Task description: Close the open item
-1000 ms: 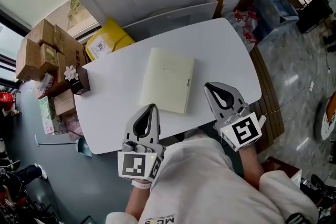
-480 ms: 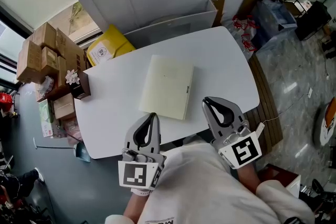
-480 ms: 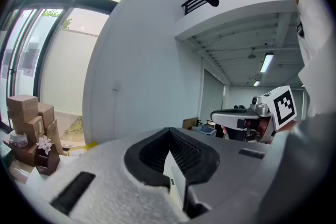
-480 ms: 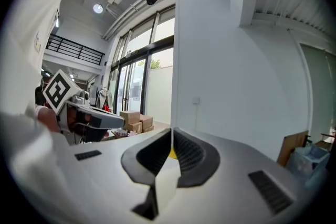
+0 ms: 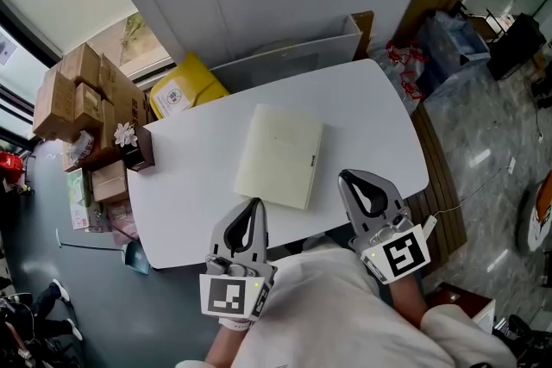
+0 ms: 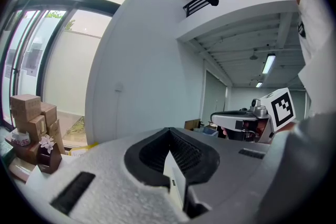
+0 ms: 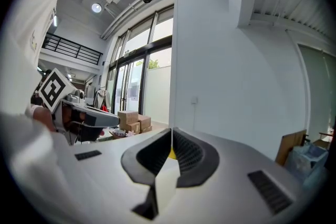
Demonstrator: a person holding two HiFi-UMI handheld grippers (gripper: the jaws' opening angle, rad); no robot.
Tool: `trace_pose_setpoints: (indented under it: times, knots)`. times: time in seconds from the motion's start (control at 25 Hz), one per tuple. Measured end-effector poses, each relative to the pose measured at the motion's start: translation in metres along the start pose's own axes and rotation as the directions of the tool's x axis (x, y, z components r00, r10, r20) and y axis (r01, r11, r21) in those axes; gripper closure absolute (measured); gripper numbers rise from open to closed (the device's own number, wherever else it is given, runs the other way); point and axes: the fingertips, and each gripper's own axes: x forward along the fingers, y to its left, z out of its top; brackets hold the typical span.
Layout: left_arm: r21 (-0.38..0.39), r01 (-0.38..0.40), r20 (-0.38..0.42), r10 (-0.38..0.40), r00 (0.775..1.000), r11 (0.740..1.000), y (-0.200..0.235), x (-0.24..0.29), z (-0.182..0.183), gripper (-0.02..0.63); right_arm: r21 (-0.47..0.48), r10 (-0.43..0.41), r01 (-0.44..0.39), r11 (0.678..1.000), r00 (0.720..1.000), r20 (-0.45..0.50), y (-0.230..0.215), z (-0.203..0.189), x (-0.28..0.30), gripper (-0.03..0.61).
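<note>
A pale cream book-like folder [image 5: 280, 155] lies flat and closed near the middle of the white table [image 5: 198, 159] in the head view. My left gripper [image 5: 254, 203] hovers at the table's front edge, just short of the folder's near left corner, jaws shut and empty. My right gripper [image 5: 346, 175] is at the front edge to the right of the folder's near right corner, also shut with nothing held. In the left gripper view my left gripper [image 6: 169, 131] has its jaws meeting at the tip. The right gripper view shows the same of my right gripper [image 7: 171, 131].
Stacked cardboard boxes [image 5: 82, 95] and a small brown box with a white flower [image 5: 134, 144] stand left of the table. A yellow bag [image 5: 185, 90] and a white board [image 5: 285, 56] sit behind it. A wooden bench [image 5: 440, 177] runs along the right.
Both grippers have drawn back from beside the folder toward the table's front edge and the person. The folder has not moved.
</note>
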Motion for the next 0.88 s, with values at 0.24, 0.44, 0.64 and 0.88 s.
trace_pose_setpoints:
  times: [0.24, 0.44, 0.64, 0.88]
  knots:
    - [0.011, -0.007, -0.002, 0.007, 1.000, 1.000, 0.0006, -0.0054, -0.0015, 0.589, 0.002, 0.029, -0.029, 1.000, 0.999, -0.015, 0.0078, -0.0050, 0.0027, 0.565]
    - [0.002, -0.007, -0.005, 0.007, 1.000, 1.000, 0.0000, -0.0056, -0.0034, 0.589, 0.004, 0.031, -0.031, 0.999, 0.999, -0.013, 0.0091, -0.0051, 0.0041, 0.565]
    - [-0.011, 0.008, -0.019, -0.008, 1.000, 1.000, -0.0041, -0.0034, -0.0024, 0.589, 0.010, 0.022, -0.022, 1.000, 1.000, -0.016, 0.0081, -0.0038, 0.0025, 0.565]
    - [-0.012, 0.018, -0.014, -0.018, 1.000, 1.000, -0.0026, -0.0018, -0.0026, 0.589, 0.020, 0.009, -0.009, 1.000, 1.000, -0.020, 0.0080, -0.0058, 0.0039, 0.565]
